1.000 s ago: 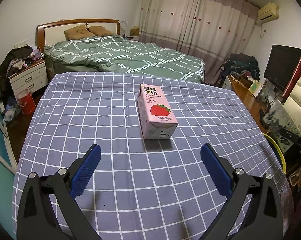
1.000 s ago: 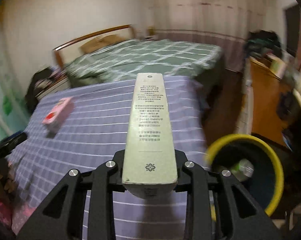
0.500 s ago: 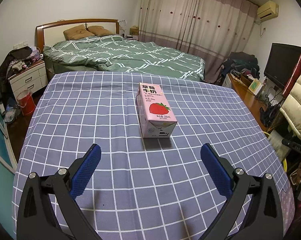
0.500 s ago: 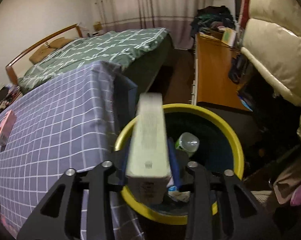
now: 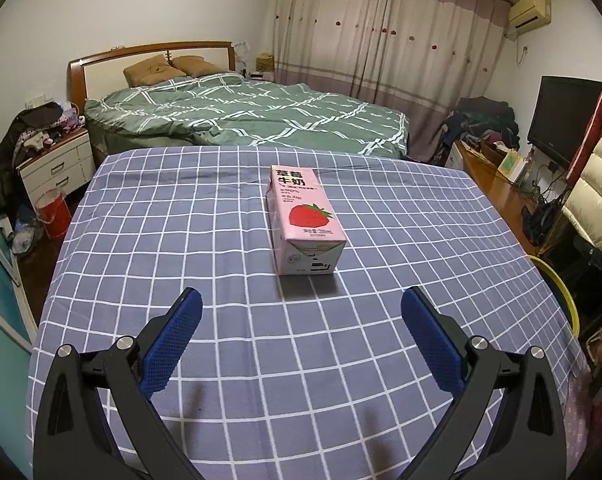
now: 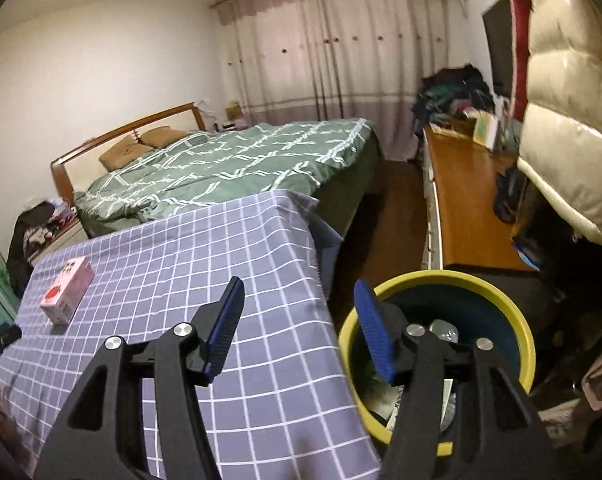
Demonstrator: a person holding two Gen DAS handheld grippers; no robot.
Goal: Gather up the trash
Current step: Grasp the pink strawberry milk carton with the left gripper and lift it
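A pink strawberry milk carton point(image 5: 303, 220) lies flat on the blue checked tablecloth point(image 5: 181, 240); in the right wrist view the same carton point(image 6: 67, 290) sits far left. My left gripper point(image 5: 301, 312) hovers open just short of the carton, nothing between its blue pads. My right gripper point(image 6: 299, 300) hangs at the table's right edge beside the yellow-rimmed bin point(image 6: 513, 312); its jaws are opening and nothing is between them. Inside the bin a bottle point(image 6: 445, 330) and some paper show.
A green-quilted bed point(image 5: 253, 116) stands behind the table. A wooden desk point(image 6: 469, 208) and a cream padded jacket point(image 6: 561, 140) crowd the right side near the bin. A white nightstand point(image 5: 57, 168) and a red bucket point(image 5: 53, 214) sit at the left. The bin's rim point(image 5: 561, 292) shows past the table's right edge.
The right gripper carried a pale green box from over the table to above the bin, let it go and opened; the box is gone from its jaws. The left gripper stayed put.
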